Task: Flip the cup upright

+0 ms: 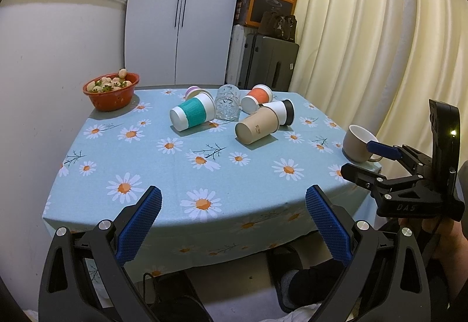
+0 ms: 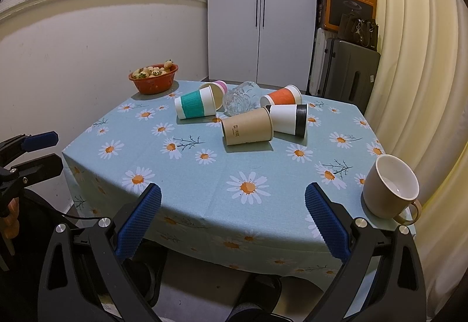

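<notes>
Daisy tablecloth (image 2: 204, 193), toppled cups (image 2: 247, 127) — jaws apart

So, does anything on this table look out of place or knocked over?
Yes. Five paper cups, among them the teal-sleeved cup and the brown paper cup, and a cut-glass tumbler lie on their sides in a cluster mid-table. Only the beige mug stands upright, near the table's right edge. Nothing looks spilled.

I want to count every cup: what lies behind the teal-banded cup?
Behind the teal-banded cup lies a pink-banded cup on its side, mouth showing. Its body is mostly covered. To its right lies the glass tumbler.
</notes>
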### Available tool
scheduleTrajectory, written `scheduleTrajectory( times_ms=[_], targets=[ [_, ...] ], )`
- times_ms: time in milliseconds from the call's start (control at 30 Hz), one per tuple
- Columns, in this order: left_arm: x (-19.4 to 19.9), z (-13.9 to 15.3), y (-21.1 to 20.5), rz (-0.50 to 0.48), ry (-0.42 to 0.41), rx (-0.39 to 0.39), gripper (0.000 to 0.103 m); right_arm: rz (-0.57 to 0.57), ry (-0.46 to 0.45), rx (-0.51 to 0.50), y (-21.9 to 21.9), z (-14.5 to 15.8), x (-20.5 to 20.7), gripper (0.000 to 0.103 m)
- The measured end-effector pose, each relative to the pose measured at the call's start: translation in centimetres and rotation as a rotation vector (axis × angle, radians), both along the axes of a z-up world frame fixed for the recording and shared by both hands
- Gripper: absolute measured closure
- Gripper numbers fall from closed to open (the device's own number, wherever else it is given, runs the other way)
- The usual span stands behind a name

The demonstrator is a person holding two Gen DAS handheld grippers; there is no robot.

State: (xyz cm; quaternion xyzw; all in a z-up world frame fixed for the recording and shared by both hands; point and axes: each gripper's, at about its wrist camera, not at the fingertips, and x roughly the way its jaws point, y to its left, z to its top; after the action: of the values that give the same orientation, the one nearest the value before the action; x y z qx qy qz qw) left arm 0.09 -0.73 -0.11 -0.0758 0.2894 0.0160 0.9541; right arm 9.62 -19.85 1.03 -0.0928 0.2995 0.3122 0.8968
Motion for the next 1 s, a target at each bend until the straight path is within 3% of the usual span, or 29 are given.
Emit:
scheduleTrajectory(
  times_ms=[767,1000],
  targets=[
    [0.2,-0.1,0.3,-0.012,0.013,-0.01,0.007,0.008,0.004,-0.014,-0.2,-0.5,-0.1,0.005],
    [1.8,0.3,0.7,-0.063,0.038,-0.038,0.007,0.016,0.041,-0.005,0.0,-0.2,0.5,0.005]
  ],
)
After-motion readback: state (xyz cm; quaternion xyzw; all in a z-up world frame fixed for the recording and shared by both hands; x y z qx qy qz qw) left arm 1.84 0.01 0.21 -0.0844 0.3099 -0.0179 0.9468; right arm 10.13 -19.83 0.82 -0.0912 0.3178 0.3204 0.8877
